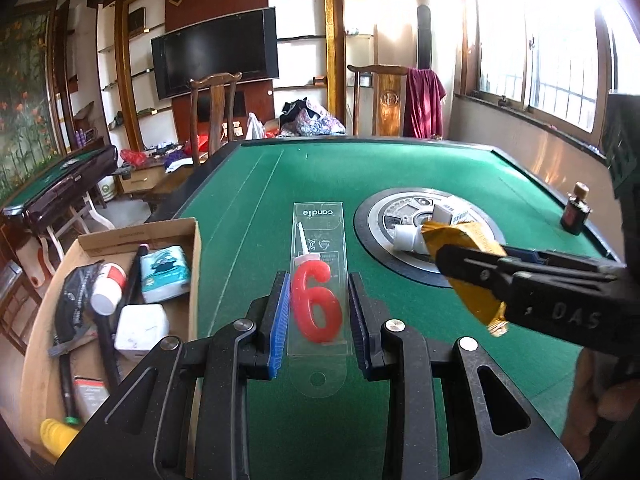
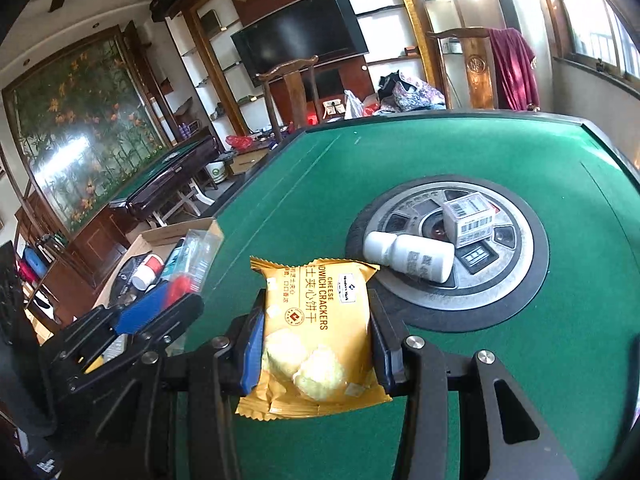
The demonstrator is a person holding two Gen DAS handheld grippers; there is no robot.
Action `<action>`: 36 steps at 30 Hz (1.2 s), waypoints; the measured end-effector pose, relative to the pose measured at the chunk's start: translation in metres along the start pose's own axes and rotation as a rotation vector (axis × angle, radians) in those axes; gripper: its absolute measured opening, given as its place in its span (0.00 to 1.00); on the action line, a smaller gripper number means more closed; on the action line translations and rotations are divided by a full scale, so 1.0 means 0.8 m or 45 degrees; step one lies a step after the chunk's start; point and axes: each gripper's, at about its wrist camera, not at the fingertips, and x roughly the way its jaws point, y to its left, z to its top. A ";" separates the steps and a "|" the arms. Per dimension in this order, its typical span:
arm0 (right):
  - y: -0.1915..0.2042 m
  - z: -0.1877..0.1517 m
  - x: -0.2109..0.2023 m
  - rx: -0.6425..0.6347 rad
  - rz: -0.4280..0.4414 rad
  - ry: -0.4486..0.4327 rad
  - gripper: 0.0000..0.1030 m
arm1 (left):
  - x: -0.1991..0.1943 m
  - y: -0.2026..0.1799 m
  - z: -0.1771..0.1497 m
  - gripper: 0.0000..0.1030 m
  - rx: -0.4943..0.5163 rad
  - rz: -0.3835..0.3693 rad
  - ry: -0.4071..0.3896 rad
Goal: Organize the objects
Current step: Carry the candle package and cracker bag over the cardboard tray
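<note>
Left gripper (image 1: 318, 316): clamped on the number-six candle pack (image 1: 318, 280), lower centre. Right gripper (image 2: 316, 340): clamped on cheese cracker packet (image 2: 316, 332), centre frame. Both likely bound for the cardboard box (image 1: 192, 264), lower left.

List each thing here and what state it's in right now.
Left hand-held gripper: shut on candle pack.
Candle pack: held, clear of the table.
Right hand-held gripper: shut on cracker packet.
Cracker packet: held, sealed.
White bottle: on its side, capped.
Small box: resting on centre disc.
Cardboard box: open, partly filled.
Dark bottle: upright.
</note>
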 end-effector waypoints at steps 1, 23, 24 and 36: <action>0.004 -0.001 0.000 -0.003 0.004 0.000 0.43 | -0.005 0.006 0.000 0.27 -0.009 -0.007 0.004; 0.180 -0.031 0.037 -0.283 0.199 0.127 0.43 | -0.081 0.186 -0.025 0.27 -0.349 0.158 -0.046; 0.188 -0.032 0.040 -0.295 0.207 0.136 0.43 | -0.081 0.192 -0.026 0.27 -0.359 0.165 -0.044; 0.247 0.004 0.099 -0.325 0.221 0.227 0.43 | -0.069 0.256 -0.056 0.27 -0.478 0.230 0.038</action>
